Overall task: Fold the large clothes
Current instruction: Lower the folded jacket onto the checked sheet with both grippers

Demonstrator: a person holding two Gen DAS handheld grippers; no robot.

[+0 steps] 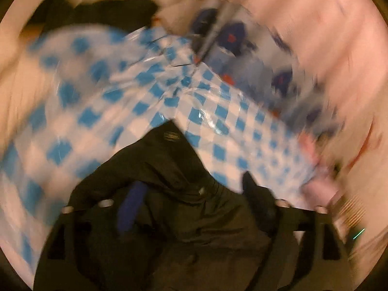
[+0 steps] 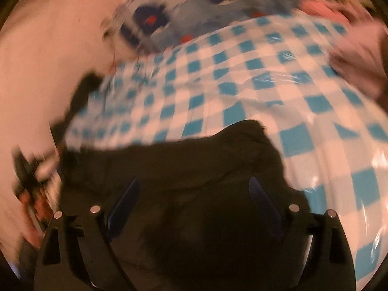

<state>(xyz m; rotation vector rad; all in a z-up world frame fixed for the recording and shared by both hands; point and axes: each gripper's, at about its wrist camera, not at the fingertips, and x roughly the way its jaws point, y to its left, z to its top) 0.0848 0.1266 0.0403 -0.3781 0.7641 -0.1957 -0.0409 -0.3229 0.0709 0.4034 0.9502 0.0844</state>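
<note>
Between the spread fingers of the left gripper [image 1: 191, 208] lies a black garment [image 1: 174, 169], bunched and creased, with a small oval label near its far tip. The blue pad [image 1: 132, 208] of one finger stands clear of the cloth fold beside it, and the other finger is a dark shape on the opposite side; the jaws stand wide and pinch nothing. Ahead of this gripper, beyond the garment, stretches a glossy blue-and-white checked table cover [image 1: 101, 111]. Farther ahead and to the right sits a second cloth patterned in dark blue with red spots [image 1: 232, 38], heavily blurred.

Under the right gripper [image 2: 194, 201] the same black garment [image 2: 194, 165] fills the space between the two blue finger pads [image 2: 260, 196], its rounded edge reaching forward past the fingertips. These jaws are also set wide apart, with neither pad pressing on the fabric. Ahead and to the right of this gripper the checked cover [image 2: 254, 77] continues, and at the far top the dark-blue patterned cloth [image 2: 184, 7] shows again. Both views are smeared by motion.
</note>
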